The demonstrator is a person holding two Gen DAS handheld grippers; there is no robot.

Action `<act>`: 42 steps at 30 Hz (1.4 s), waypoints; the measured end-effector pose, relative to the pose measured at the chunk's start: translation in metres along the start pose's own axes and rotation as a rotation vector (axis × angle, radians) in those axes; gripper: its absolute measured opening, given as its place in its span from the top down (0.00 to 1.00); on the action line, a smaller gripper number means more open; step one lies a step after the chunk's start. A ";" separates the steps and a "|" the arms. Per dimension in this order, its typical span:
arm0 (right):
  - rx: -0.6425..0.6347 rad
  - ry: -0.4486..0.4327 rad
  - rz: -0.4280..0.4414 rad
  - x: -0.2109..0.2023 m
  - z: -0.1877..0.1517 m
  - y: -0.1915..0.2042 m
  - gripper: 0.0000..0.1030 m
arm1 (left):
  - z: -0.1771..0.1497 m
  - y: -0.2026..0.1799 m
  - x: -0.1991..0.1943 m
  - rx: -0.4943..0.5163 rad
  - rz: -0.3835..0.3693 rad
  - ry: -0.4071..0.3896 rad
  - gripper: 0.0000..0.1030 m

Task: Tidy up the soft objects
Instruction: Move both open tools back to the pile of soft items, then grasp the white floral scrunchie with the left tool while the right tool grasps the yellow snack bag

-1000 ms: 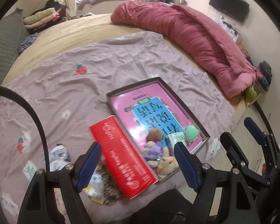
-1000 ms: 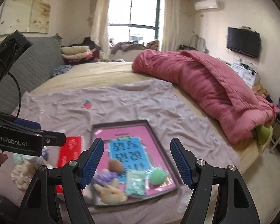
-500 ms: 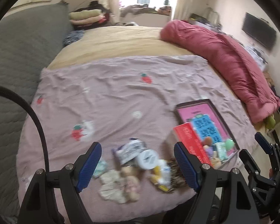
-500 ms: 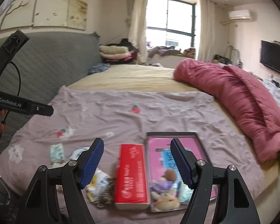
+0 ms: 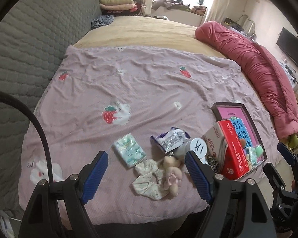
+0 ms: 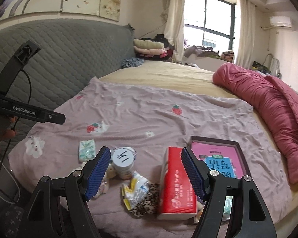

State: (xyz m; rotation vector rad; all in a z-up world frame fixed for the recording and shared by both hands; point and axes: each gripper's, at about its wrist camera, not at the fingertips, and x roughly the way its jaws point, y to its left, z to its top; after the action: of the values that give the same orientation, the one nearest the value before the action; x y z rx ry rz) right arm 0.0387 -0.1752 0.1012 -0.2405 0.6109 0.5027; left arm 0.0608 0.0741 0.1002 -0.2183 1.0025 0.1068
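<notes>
Nearest: left gripper (image 5: 146,175) jaws wide apart, empty, above a white floral scrunchie (image 5: 149,180) and small plush toy (image 5: 172,173); right gripper (image 6: 146,175) likewise spread, empty, over a leopard scrunchie (image 6: 147,201) and crinkled wrapper (image 6: 136,188). Just beyond: tissue pack (image 5: 129,152), capped jar (image 6: 123,163), red tissue box (image 6: 176,182) against the shallow box tray (image 6: 241,154). Farthest: red quilt (image 6: 272,101)

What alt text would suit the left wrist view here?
The open left tool hovers over small items on a pink strawberry-print blanket: a tissue pack, a cream scrunchie, a plush toy. To the right, a red tissue box leans against a tray.
</notes>
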 end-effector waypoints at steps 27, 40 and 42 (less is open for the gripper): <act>-0.193 0.217 0.043 0.065 -0.062 0.046 0.27 | -0.069 0.028 0.074 -0.041 0.018 0.192 0.23; -0.207 0.286 0.032 0.100 -0.082 0.043 0.27 | -0.088 0.032 0.125 -0.082 0.007 0.277 0.23; -0.212 0.294 0.029 0.105 -0.083 0.042 0.27 | -0.088 0.033 0.135 -0.097 0.001 0.292 0.23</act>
State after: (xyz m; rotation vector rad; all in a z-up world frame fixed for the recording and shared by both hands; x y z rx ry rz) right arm 0.0504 -0.1292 -0.0309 -0.5126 0.8486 0.5655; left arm 0.0543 0.0839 -0.0637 -0.3287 1.2890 0.1270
